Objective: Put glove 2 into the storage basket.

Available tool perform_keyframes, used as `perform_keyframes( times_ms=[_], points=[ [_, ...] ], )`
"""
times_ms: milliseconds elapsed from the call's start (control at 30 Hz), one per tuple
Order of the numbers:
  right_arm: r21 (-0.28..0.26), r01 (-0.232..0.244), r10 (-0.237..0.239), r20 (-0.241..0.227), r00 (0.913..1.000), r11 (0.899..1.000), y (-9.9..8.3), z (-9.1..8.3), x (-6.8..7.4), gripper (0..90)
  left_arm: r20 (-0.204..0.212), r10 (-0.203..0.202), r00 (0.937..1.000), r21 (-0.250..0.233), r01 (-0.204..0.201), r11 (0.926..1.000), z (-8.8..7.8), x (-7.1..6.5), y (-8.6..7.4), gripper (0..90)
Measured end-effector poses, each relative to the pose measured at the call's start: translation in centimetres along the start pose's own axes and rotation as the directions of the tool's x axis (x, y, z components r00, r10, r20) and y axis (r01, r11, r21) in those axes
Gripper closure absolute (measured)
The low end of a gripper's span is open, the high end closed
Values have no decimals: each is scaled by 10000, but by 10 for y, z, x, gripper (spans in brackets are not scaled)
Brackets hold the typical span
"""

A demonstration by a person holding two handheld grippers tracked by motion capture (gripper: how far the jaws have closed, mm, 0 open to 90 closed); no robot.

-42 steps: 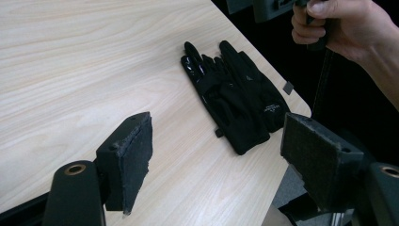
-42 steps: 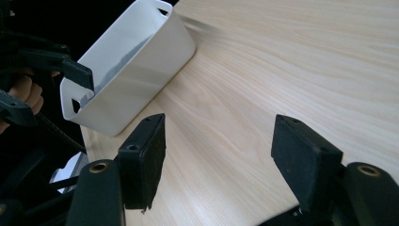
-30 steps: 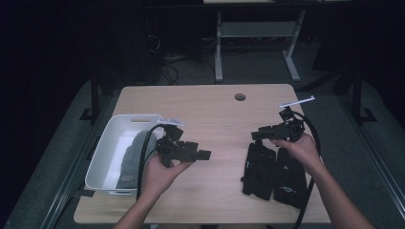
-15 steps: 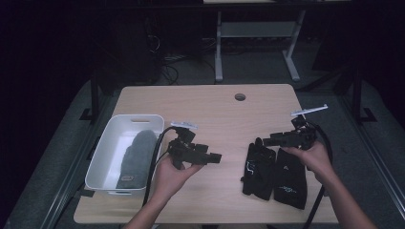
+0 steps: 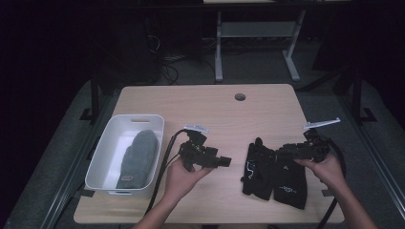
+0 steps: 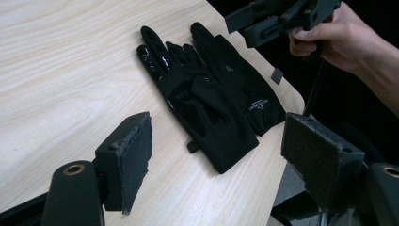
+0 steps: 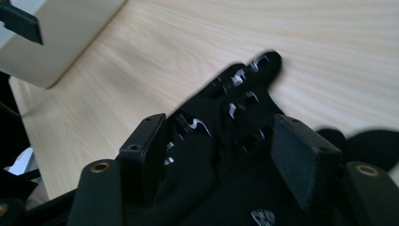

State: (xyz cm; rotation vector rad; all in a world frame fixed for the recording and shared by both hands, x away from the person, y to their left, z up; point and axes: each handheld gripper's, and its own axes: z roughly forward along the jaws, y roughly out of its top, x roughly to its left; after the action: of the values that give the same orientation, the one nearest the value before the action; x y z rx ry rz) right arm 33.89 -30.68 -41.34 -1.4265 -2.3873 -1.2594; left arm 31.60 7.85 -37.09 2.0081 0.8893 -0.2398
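Two black gloves lie side by side at the table's right front, one [image 5: 257, 167] palm up with pale grip marks, the other [image 5: 289, 179] to its right. My right gripper [image 5: 282, 153] hovers low over them, pointing left. In the right gripper view its jaws [image 7: 221, 155] stand open just above the palm-up glove's fingers [image 7: 235, 117], with nothing pinched. My left gripper [image 5: 223, 162] is held to the left of the gloves and points at them, open. In the left gripper view its open jaws [image 6: 221, 165] frame both gloves [image 6: 207, 99].
A white bin [image 5: 106, 157] stands at the table's left front with a grey mitten [image 5: 136, 157] inside. The bin's corner [image 7: 61, 37] is at the upper left in the right gripper view. A cable hole [image 5: 240, 97] lies far back. The right hand and its gripper [image 6: 282, 19] are beyond the gloves.
The right gripper has come down and toward the near edge, over the black gloves. The left gripper has slid right, away from the bin and toward the gloves.
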Motion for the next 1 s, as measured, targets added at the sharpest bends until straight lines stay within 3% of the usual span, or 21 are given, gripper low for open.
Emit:
perform_keyframes(
  times_ms=[367, 633, 733, 833, 1000],
  points=[
    [274, 196, -214, 671, 9975, 9994, -28, -7, -8, 374, 129, 116, 9998, 126, -118, 9999, 16, -5, -3, 242],
    [760, 636, -724, 1179, 9904, 9951, -47, -3, -9, 382, 225, 93, 9997, 191, -98, 9998, 27, -8, -6, 239],
    [993, 848, -994, 1520, 9834, 9914, -54, 0, -7, 391, 264, 152, 9995, 332, -160, 9993, 31, -8, -8, 239],
    [1231, 1276, -1500, 1944, 9694, 9841, -61, 1, -5, 407, 297, 132, 9995, 389, -144, 9991, 33, -8, -9, 237],
    [1504, 2288, -2606, 2470, 9333, 9618, -68, 7, 2, 432, 315, 36, 9995, 371, -48, 9993, 36, -7, -10, 235]
  ],
)
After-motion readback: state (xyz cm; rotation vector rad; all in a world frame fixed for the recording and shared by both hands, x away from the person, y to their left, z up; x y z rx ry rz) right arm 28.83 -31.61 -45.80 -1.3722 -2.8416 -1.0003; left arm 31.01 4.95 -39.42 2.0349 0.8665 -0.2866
